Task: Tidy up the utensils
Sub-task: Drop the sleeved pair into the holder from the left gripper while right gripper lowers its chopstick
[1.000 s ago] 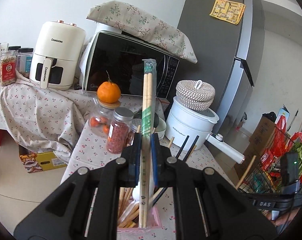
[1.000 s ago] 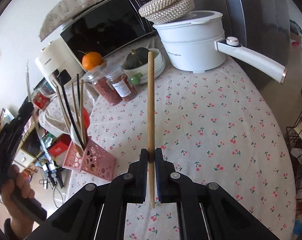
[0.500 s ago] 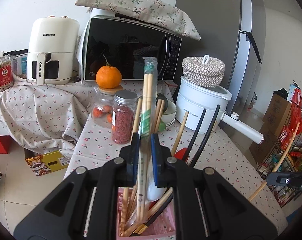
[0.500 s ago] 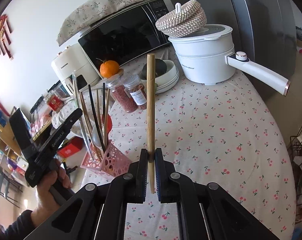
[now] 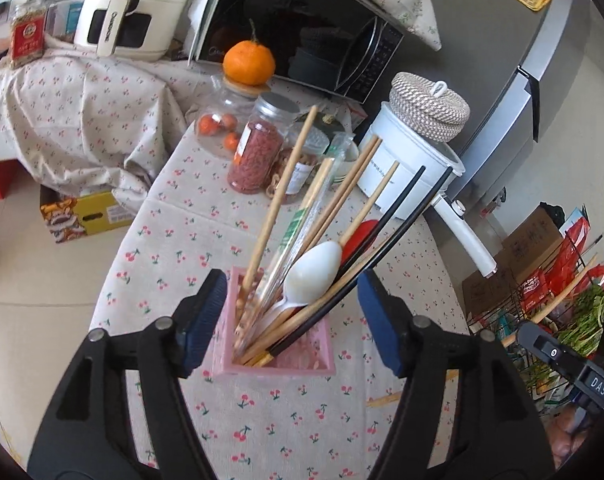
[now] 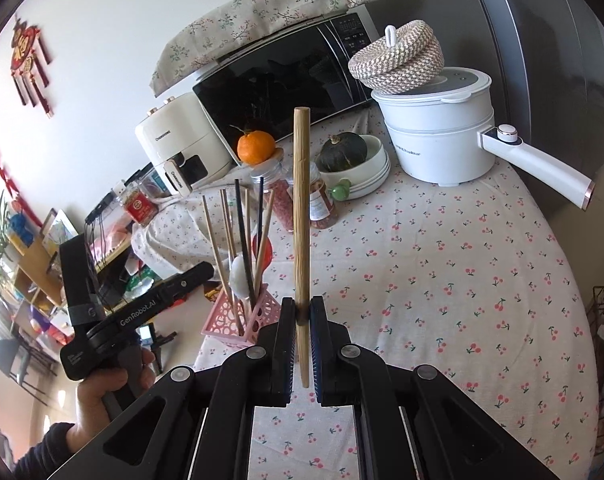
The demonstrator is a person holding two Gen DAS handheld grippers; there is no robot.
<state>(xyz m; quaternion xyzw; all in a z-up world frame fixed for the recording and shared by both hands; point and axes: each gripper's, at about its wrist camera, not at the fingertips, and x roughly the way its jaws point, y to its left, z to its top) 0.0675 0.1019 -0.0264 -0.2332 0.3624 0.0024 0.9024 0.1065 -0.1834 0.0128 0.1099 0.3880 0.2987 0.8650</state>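
A pink utensil holder [image 5: 310,354] stands on the cherry-print tablecloth and holds several wooden and black chopsticks, a white spoon [image 5: 314,272] and a wrapped chopstick pair [image 5: 302,228]. My left gripper [image 5: 290,322] is open and empty, its jaws either side of the holder, just above it. My right gripper [image 6: 302,322] is shut on a single wooden chopstick [image 6: 301,208], held upright above the table, right of the holder [image 6: 230,316]. That chopstick also shows at the right edge of the left wrist view [image 5: 558,300].
Behind the holder stand spice jars [image 5: 256,156], an orange [image 5: 248,62] on a glass jar, a microwave [image 5: 302,36], an air fryer [image 5: 130,4], a white pot [image 6: 438,136] with a long handle, and a bowl with a squash [image 6: 342,152]. A wire rack [image 5: 550,308] sits at the right.
My left gripper has opened and let the wrapped chopstick pair go into the pink holder, then tilted down over it. My right gripper has kept its chopstick and moved little.
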